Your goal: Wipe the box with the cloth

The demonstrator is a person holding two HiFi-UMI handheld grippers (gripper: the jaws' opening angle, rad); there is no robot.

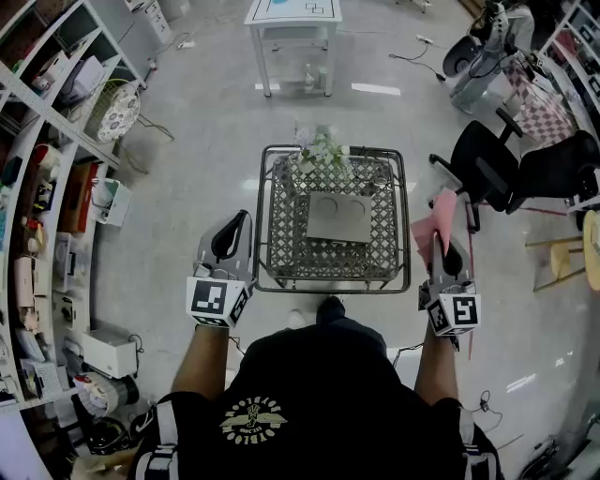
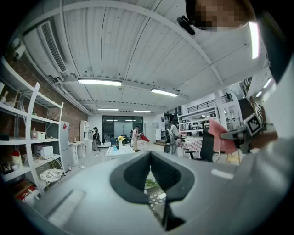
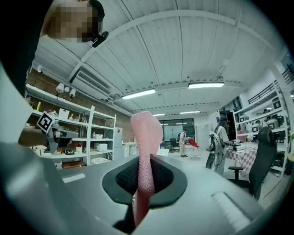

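A flat grey box (image 1: 338,217) with two round dents lies in the middle of a metal lattice table (image 1: 281,253). My right gripper (image 1: 444,249) hovers off the table's right edge, shut on a pink cloth (image 1: 432,227) that stands up out of the jaws. In the right gripper view the cloth (image 3: 145,151) runs up between the dark pads. My left gripper (image 1: 236,225) is held off the table's left edge, jaws shut with nothing in them. In the left gripper view the pads (image 2: 133,174) meet, and the lattice shows only through a slit below them.
A small potted plant (image 1: 324,150) sits at the table's far edge. Black office chairs (image 1: 506,167) stand to the right, white shelving (image 1: 47,187) lines the left wall, and a white table (image 1: 292,23) stands farther ahead. People (image 3: 183,143) stand far across the room.
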